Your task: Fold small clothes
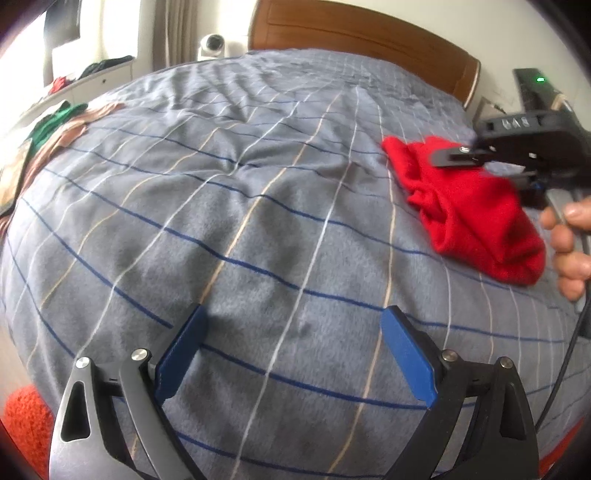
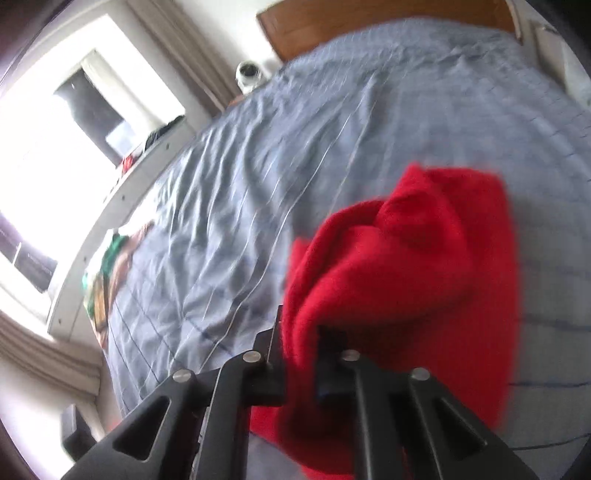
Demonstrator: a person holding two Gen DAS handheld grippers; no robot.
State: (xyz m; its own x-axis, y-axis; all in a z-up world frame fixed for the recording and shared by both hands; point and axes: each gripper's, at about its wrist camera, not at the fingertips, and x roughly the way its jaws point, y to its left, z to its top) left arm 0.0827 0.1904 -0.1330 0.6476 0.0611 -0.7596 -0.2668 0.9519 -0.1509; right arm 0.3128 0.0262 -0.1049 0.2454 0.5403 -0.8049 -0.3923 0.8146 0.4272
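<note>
A small red knitted garment [image 1: 469, 210] lies crumpled on the right side of the grey checked bedspread [image 1: 240, 206]. My right gripper [image 1: 443, 157] is over its far part, held by a hand at the right edge. In the right wrist view the right gripper [image 2: 301, 354] is shut on a fold of the red garment [image 2: 406, 280], which hangs bunched in front of it. My left gripper [image 1: 291, 354] is open and empty, low over bare bedspread near the front, well left of the garment.
A wooden headboard [image 1: 362, 33] stands at the far end. Green and tan clothes [image 1: 51, 129] lie at the bed's left edge, with a white dresser [image 1: 92, 81] behind. An orange knit item [image 1: 26, 424] sits at the lower left. A black cable [image 1: 565, 365] runs down the right.
</note>
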